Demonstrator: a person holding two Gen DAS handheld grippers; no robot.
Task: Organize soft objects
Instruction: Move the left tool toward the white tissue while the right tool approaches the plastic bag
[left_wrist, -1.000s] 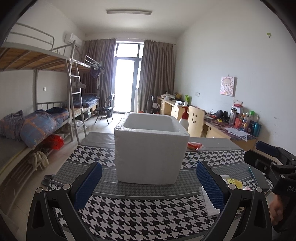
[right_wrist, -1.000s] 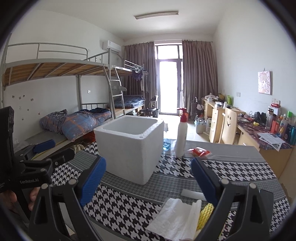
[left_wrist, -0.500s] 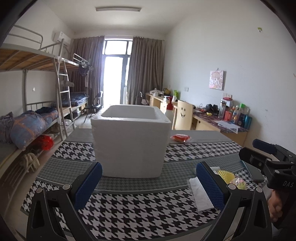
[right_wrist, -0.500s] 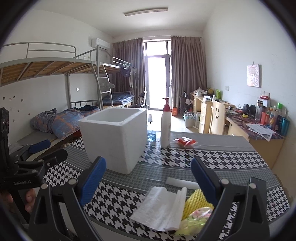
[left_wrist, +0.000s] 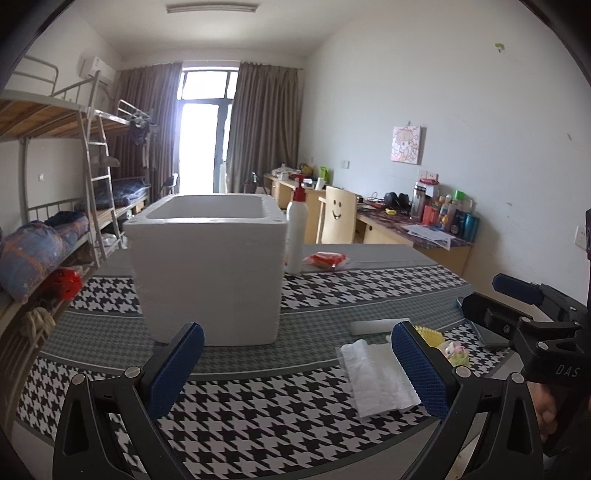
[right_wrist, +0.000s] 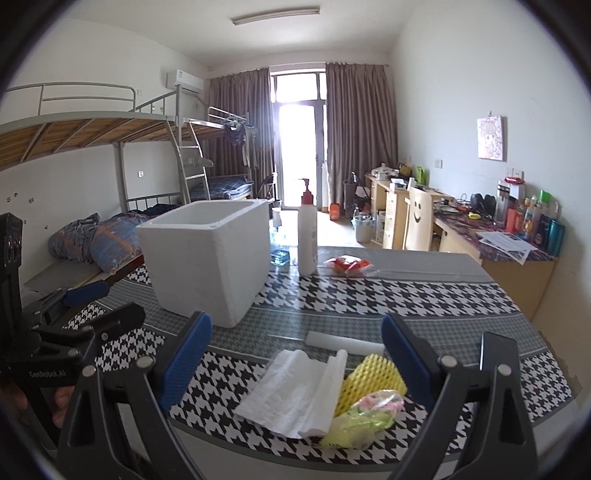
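Note:
A white foam box (left_wrist: 208, 273) (right_wrist: 207, 258) stands open-topped on the houndstooth table. Near the table's front edge lie a white soft sheet (right_wrist: 295, 395) (left_wrist: 376, 380), a yellow foam net (right_wrist: 369, 380) (left_wrist: 428, 334), a pale green and pink plastic bag (right_wrist: 365, 417) (left_wrist: 456, 350) and a white foam stick (right_wrist: 343, 343) (left_wrist: 376, 326). My left gripper (left_wrist: 295, 373) is open above the front edge, in front of the box. My right gripper (right_wrist: 295, 362) is open, its fingers either side of the soft pile and above it.
A white pump bottle (right_wrist: 307, 236) (left_wrist: 296, 236) and a red packet (right_wrist: 347, 266) (left_wrist: 327, 258) sit behind the box. A dark flat item (left_wrist: 487, 332) lies at the table's right. Bunk beds (right_wrist: 110, 155) stand left, desks and a chair (right_wrist: 417, 221) right.
Both grippers have shifted right and pulled back: the box has slid left in both views, and the sheet, net and bag have come into fuller view. Both stay open.

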